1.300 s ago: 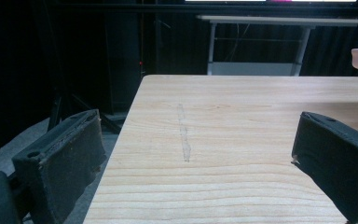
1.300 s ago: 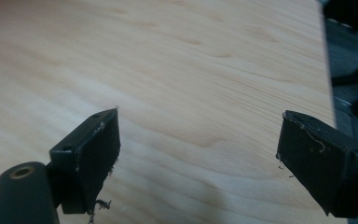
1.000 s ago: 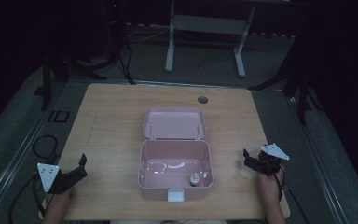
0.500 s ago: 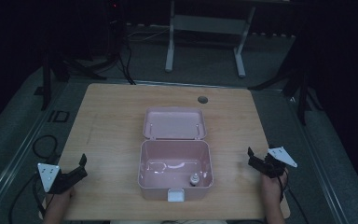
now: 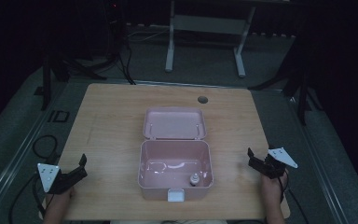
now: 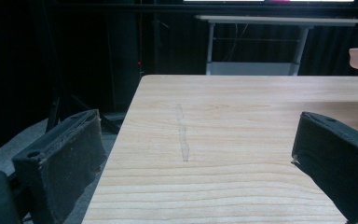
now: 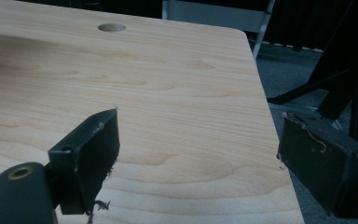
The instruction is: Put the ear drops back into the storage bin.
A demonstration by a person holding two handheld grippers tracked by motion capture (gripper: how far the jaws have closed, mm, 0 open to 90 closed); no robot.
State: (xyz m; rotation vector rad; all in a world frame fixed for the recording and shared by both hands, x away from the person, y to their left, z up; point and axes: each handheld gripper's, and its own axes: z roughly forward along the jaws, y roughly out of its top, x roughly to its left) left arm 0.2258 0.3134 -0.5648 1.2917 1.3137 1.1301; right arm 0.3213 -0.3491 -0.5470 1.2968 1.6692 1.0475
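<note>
- A wooden desk (image 5: pixel 112 116) lies under the high view, with a pink box (image 5: pixel 175 170) standing open near the middle, a little toward the 6 o'clock edge.
- The box's lid (image 5: pixel 174 123) is thrown back flat on the desk toward 12 o'clock, joined to the box along its far wall.
- Inside the box, at its 5 o'clock corner, stands a small pale bottle-like thing (image 5: pixel 194 178); too small to name for sure.
- A white latch (image 5: pixel 175 195) sits on the box's near wall.
- A round hole (image 5: pixel 203 99) shows in the desk near the 12 o'clock edge, just beyond the lid.
- The left tool (image 5: pixel 80 169) is at the desk's 7 o'clock corner, well apart from the box, held in a hand (image 5: pixel 58 203). In the left gripper view its jaws stand wide apart with bare wood between them, gripping nothing.
- The right tool (image 5: pixel 254 159) is near the 4 o'clock edge, also well apart from the box. In the right gripper view its jaws are spread wide over the desk's corner and hold nothing.
- Beyond the desk at 12 o'clock stands a white frame (image 5: pixel 205 28) on the dark floor.
</note>
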